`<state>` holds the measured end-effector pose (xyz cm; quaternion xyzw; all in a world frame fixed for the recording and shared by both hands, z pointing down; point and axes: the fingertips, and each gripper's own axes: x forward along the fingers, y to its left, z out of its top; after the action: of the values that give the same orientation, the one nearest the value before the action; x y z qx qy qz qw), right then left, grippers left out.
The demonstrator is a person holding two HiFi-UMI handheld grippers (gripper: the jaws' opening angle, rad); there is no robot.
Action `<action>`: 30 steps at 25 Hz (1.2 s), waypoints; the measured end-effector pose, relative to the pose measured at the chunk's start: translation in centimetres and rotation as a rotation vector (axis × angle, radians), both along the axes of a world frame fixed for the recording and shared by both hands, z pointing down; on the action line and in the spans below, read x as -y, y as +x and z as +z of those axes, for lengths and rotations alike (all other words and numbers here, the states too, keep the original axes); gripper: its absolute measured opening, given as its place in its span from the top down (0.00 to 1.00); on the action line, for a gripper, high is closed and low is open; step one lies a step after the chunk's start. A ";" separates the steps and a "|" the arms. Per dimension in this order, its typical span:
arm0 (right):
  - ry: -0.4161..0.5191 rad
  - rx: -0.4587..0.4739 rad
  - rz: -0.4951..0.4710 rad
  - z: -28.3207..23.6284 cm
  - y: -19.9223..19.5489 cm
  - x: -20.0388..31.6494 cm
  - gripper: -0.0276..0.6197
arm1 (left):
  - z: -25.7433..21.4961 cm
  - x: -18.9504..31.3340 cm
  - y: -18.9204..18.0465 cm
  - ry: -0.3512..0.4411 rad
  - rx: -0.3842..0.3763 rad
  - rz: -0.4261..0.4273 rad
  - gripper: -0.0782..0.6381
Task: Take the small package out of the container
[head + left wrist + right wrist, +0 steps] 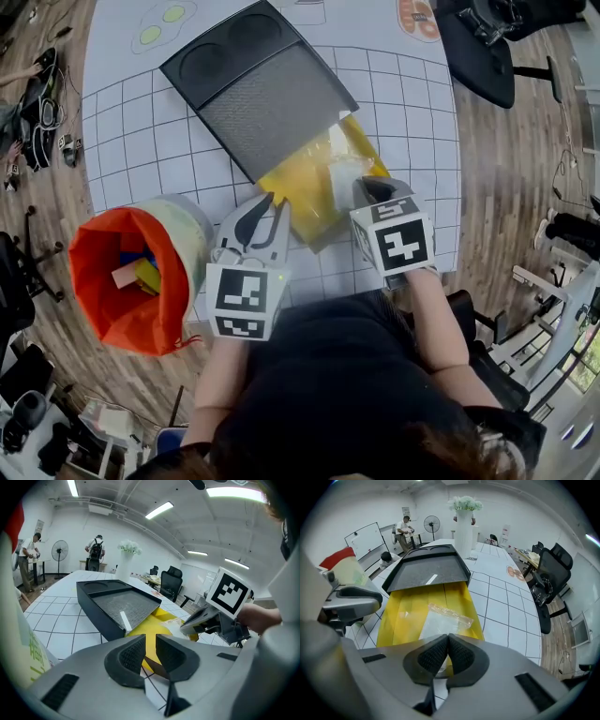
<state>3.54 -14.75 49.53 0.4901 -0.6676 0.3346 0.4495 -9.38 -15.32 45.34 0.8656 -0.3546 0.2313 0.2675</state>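
A yellow bag point(300, 192) lies flat on the white gridded table, its far end tucked under a black tray point(258, 84). On it rests a small clear plastic package point(342, 173), also in the right gripper view point(440, 620). My right gripper point(370, 190) is at the bag's near right end. Its jaws point(447, 637) are shut on the near end of the clear package. My left gripper point(270, 200) sits at the bag's near left corner. Its jaws point(150, 641) stand a narrow gap apart, with the yellow bag point(154, 630) showing through and nothing pressed between them.
An orange-lined bag point(131, 281) holding several small items stands open at the table's near left corner, close to my left gripper. The black tray point(426, 571) fills the table's middle. A black office chair point(478, 47) stands off the far right edge.
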 end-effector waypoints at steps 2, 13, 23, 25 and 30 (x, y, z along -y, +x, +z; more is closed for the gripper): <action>0.022 0.019 -0.031 -0.7 -0.4 -0.1 0.93 | -0.2 -0.3 0.1 0.006 0.008 -0.008 0.78; 0.139 0.110 -0.155 -5.0 -0.6 -1.2 0.93 | -3.4 -0.8 -0.2 0.082 0.019 -0.126 0.81; 0.242 0.180 -0.207 -8.3 0.3 -1.9 0.93 | -6.3 -1.8 -1.1 0.147 0.015 -0.253 0.84; 0.266 0.193 -0.206 -9.0 0.7 -2.2 0.93 | -7.0 -1.9 -1.1 0.164 -0.009 -0.284 0.84; 0.331 0.229 -0.199 -10.6 1.7 -2.8 0.93 | -8.1 -2.6 -0.4 0.192 -0.031 -0.312 0.85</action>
<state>5.26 -11.99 38.88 0.4478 -0.8051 0.2280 0.3152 -9.79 -12.72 37.21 0.8251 -0.5008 0.1386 0.2219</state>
